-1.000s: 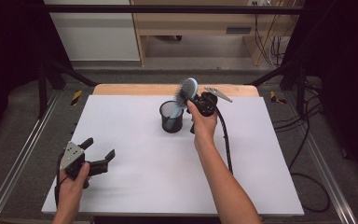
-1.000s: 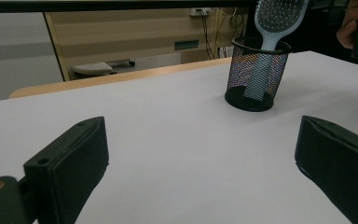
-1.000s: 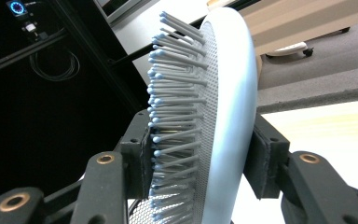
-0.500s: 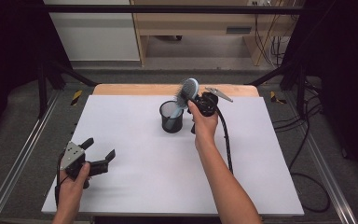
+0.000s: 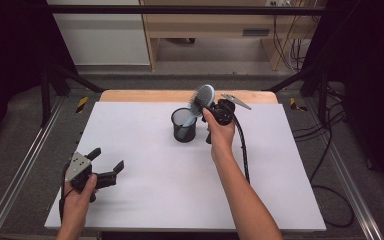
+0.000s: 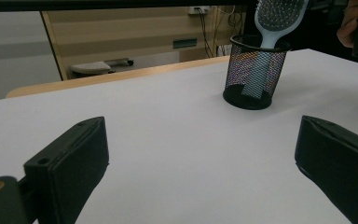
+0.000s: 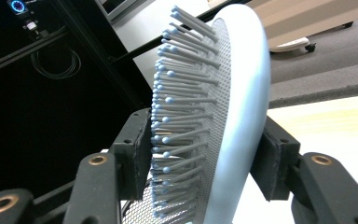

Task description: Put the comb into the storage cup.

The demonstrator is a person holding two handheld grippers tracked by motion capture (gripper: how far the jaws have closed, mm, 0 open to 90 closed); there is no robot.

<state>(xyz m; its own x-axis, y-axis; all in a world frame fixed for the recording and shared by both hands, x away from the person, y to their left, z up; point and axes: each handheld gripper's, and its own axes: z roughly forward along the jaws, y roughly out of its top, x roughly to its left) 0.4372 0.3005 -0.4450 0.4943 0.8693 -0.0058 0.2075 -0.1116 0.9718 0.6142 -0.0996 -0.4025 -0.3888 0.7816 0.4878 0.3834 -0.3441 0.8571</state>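
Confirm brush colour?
Light blue brush, bristles included; clearest in the right gripper view.

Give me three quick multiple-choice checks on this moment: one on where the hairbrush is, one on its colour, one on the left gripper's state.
1. Where does the hairbrush stand?
A. flat on the white table
B. handle down in the black mesh cup
C. between the left gripper's jaws

2. What colour is the hairbrush?
A. light blue
B. red
C. yellow

3. How is the left gripper?
A. shut on the cup
B. shut on the hairbrush
C. open, holding nothing

Answers:
1 B: the left gripper view shows the handle through the mesh, the head above the rim.
2 A: the head and bristles show pale blue in the right gripper view, between the jaws of the right gripper.
3 C: its jaws stand wide apart over bare table.
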